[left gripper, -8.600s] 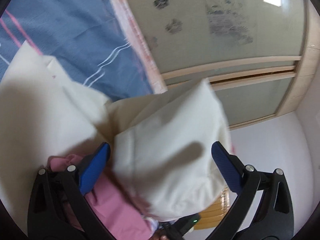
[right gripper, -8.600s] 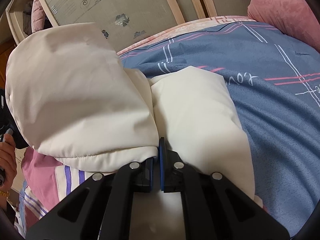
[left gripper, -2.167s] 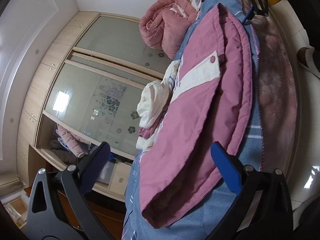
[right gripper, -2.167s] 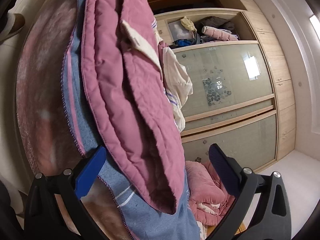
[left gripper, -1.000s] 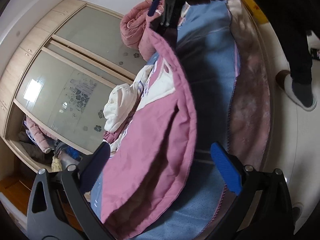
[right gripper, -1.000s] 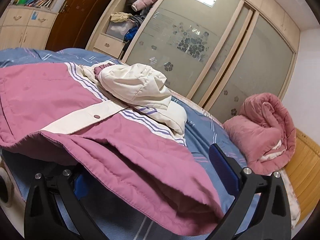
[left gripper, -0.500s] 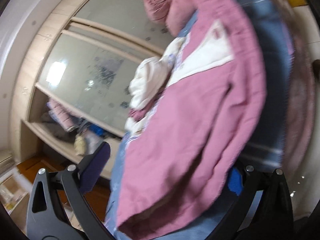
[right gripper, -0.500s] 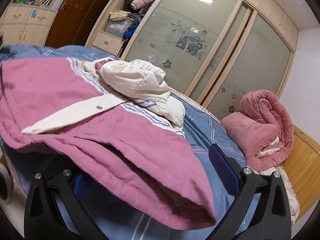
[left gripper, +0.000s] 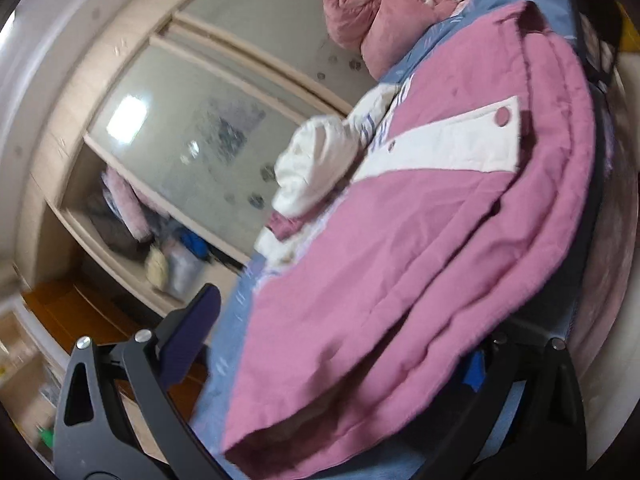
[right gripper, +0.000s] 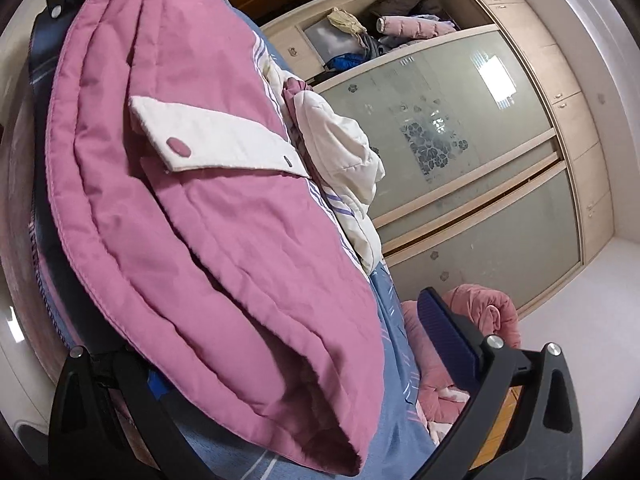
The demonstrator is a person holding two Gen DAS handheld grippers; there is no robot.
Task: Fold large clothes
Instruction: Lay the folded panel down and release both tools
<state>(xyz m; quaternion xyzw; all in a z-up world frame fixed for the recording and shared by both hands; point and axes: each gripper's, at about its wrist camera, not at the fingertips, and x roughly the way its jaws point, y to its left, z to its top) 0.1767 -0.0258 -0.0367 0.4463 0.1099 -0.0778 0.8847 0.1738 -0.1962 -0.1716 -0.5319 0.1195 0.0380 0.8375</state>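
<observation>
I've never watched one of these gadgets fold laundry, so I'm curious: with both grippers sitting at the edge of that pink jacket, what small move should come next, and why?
Probably close both grippers on the hem. The left gripper and right gripper are open, each straddling an end of the pink jacket, which lies flat on the blue bedsheet. Gripping both ends would allow lifting the hem toward the cream hood.

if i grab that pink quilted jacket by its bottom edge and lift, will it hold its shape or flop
The pink jacket will probably flop: it already drapes in soft folds over the bed. Its padded, stitched layers look bulky, so it may sag heavily rather than flutter. The cream flap lies loose and may swing open.
</observation>
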